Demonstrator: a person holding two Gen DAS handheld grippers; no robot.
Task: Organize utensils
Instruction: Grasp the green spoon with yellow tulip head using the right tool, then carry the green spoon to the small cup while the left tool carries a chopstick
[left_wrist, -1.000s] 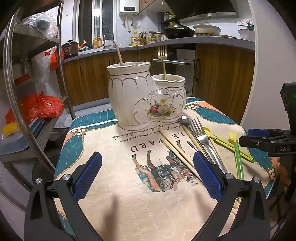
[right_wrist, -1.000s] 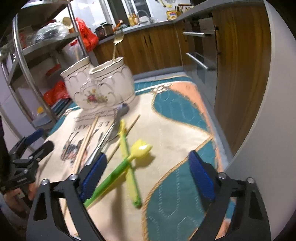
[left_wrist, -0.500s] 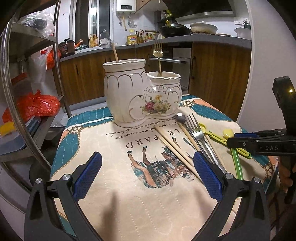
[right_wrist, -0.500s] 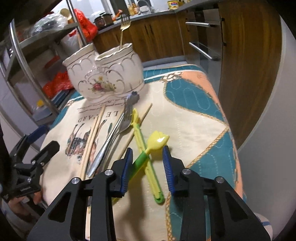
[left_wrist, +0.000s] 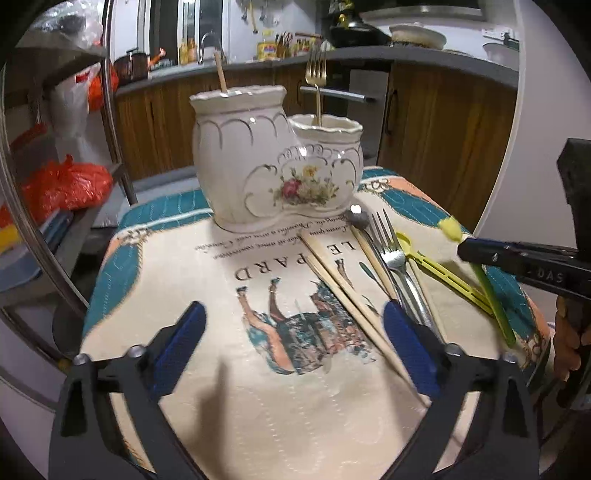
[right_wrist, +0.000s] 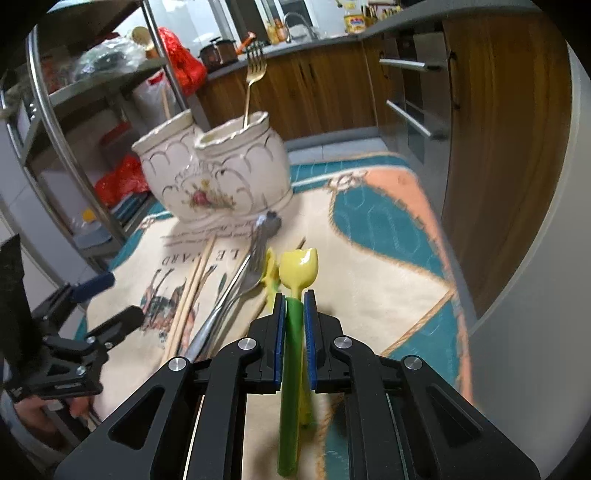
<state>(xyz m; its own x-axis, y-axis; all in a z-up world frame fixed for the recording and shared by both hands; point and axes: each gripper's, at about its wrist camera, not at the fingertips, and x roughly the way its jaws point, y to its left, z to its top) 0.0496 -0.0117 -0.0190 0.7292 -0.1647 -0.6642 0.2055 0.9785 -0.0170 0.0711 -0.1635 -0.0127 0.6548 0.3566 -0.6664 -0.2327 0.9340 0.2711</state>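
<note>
My right gripper (right_wrist: 294, 301) is shut on a green-handled fork with a yellow head (right_wrist: 297, 266) and holds it above the cloth; it also shows in the left wrist view (left_wrist: 487, 291). My left gripper (left_wrist: 291, 332) is open and empty over the printed cloth. A white two-pot ceramic holder (left_wrist: 273, 162) stands at the back, with a gold fork (left_wrist: 316, 77) in the small pot and a chopstick (left_wrist: 221, 75) in the tall one. On the cloth lie chopsticks (left_wrist: 343, 284), a steel fork (left_wrist: 391, 251), a steel spoon (left_wrist: 358, 219) and a yellow-green spoon (left_wrist: 439, 269).
The table is covered by a cream and teal cloth (left_wrist: 155, 218). A metal rack (left_wrist: 22, 206) with red bags stands to the left. Wooden kitchen cabinets (left_wrist: 443, 140) lie behind, and a white wall (right_wrist: 535, 295) is close on the right.
My right gripper closed on the green-handled fork and lifted it off the cloth. My left gripper moved slightly closer to the holder and stayed open.
</note>
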